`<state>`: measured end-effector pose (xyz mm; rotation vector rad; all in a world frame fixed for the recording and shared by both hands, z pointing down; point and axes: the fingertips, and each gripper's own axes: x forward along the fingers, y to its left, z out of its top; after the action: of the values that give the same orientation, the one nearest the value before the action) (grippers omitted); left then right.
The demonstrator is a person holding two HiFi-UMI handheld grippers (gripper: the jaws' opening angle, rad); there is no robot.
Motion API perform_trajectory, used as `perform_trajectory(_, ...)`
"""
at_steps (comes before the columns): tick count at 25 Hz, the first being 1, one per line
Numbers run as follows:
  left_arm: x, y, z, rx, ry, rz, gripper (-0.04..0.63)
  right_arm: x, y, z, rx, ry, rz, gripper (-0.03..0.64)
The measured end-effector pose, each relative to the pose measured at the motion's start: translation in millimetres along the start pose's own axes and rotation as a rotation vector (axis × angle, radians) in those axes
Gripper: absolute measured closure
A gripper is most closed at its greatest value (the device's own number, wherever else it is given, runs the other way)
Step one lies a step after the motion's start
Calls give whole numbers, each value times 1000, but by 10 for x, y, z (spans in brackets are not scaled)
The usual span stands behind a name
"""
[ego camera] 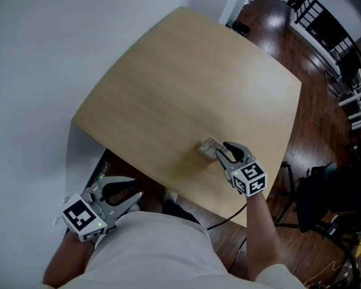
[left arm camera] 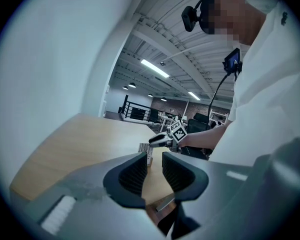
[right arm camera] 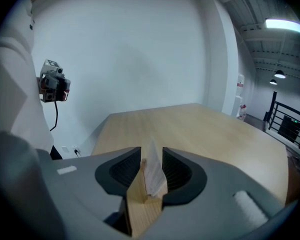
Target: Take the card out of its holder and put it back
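Pale wooden table (ego camera: 186, 83) stands by a white wall, dark flooring at far right. Off its near edge, the left gripper (ego camera: 134, 187) has its jaws parted on nothing. Further in, the right gripper (ego camera: 224, 151) straddles the thin white card (right arm camera: 152, 174), which stands upright and edge-on in its small wooden block holder (right arm camera: 140, 209); the jaws are apart and not pressing, with the card dead ahead.

A pale wooden tabletop (ego camera: 186, 83) stands beside a white wall (ego camera: 42, 53) at left, on a dark wooden floor (ego camera: 316, 107), with black chairs (ego camera: 325, 26) at far right, a black office chair (ego camera: 325, 191) at near right and long ceiling lights (left arm camera: 155, 69) overhead.
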<state>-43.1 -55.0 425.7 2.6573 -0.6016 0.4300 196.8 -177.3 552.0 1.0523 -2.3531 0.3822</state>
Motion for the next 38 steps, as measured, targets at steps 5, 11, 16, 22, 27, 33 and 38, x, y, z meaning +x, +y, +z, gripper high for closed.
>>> perform_trajectory(5,-376,-127,-42,43,-17,-53,492,-393,365,200,20,-52,-136,471)
perform_trajectory(11,-906,-448,-286,85,-37,-128,494,-1081,1277,188,36,-112,-289,466)
perform_trajectory(16,-1279,-574,-513,102,-29,-219,499,-1487,2258,129,96,-117,-347,466)
perform_trajectory(22,-1502,-787,-768,138,23,-298,500,-1938,3194,91,126,-121,-384,466)
perform_trajectory(27,-1499,-1002,-925,166,31,-320,500,-2276,3582,-41,130,-149,-420,465)
perform_trajectory(33,-1412,-1509,-964,192,19,-348,500,-2644,3947,-263,92,-153,-449,465)
perform_trajectory(38,-1453,-2077,-1005,212,22,-391,500,-3010,4175,-525,130,-179,-466,465)
